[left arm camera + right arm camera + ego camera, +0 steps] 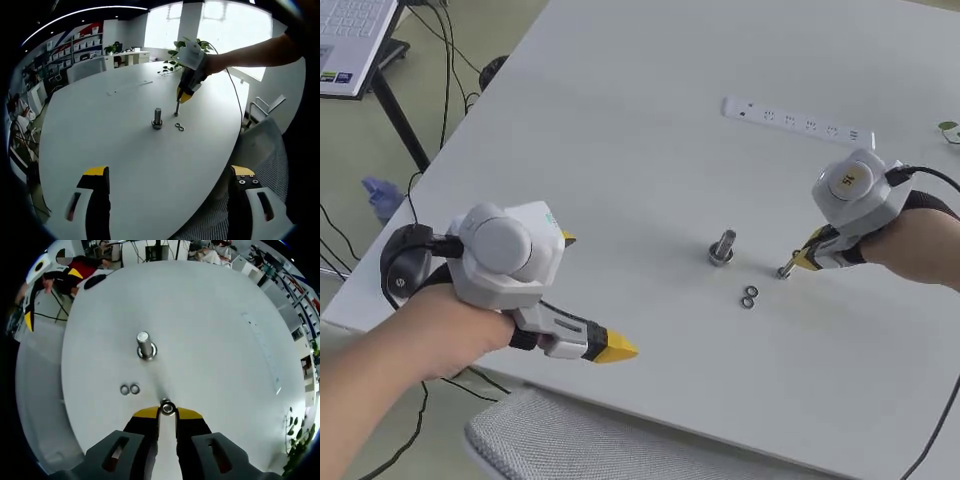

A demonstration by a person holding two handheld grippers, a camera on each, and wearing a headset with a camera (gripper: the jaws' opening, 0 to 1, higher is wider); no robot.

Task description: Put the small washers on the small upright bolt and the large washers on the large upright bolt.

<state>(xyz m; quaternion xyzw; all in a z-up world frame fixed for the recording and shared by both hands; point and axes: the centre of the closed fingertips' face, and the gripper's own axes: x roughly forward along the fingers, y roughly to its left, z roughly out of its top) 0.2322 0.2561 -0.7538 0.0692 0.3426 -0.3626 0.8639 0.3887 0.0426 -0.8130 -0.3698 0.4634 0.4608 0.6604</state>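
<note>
The small upright bolt (785,270) stands right of the large upright bolt (722,248) on the white table (640,130). My right gripper (807,262) is at the small bolt's top. In the right gripper view its jaws are shut on a small ring-shaped washer (167,407) sitting over the bolt's tip. Two small washers (749,297) lie side by side in front of the bolts, also seen as washers (130,389). My left gripper (167,200) hovers open over the near left of the table, holding nothing, well away from the large bolt (157,118).
A white power strip (798,122) lies at the far side of the table. A grey mesh chair (560,440) stands at the near edge. A laptop (350,40) and cables are off the table to the left.
</note>
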